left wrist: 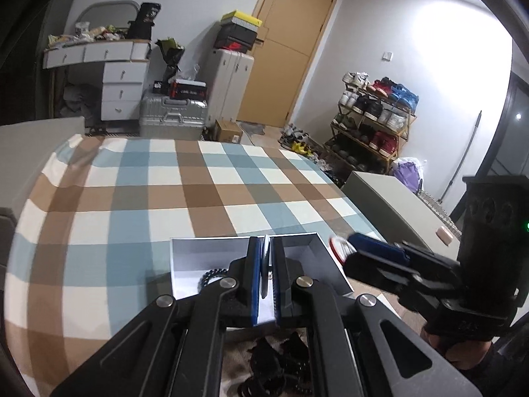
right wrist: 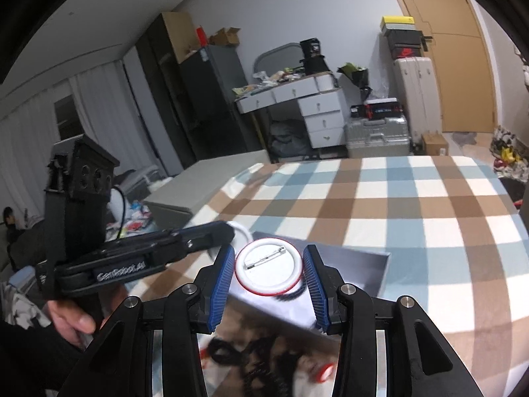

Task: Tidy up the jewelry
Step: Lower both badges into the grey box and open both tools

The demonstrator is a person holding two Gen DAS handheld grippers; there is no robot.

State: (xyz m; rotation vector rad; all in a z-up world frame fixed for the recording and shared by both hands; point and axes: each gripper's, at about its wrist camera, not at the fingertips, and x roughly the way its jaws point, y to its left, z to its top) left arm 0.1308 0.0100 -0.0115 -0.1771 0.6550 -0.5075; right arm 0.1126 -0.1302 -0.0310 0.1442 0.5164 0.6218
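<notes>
In the left wrist view my left gripper [left wrist: 264, 241] is shut on a thin round badge [left wrist: 264, 264], seen edge-on, above an open white box [left wrist: 211, 251]. A black bead bracelet [left wrist: 208, 276] lies inside the box. My right gripper [right wrist: 268, 248] is shut on a white pin badge with a red rim [right wrist: 268, 271], its pin side facing the camera. The same badge [left wrist: 340, 248] shows right of the box in the left wrist view. A pile of black jewelry [left wrist: 274, 357] lies on the cloth in front of the box, blurred in the right wrist view.
The box stands on a table with a brown, blue and white checked cloth [left wrist: 165, 192]. A grey bench [left wrist: 396, 208] is beyond the table's right edge. A hand [right wrist: 72, 324] holds the left gripper's handle. Suitcases, drawers and a shoe rack line the far walls.
</notes>
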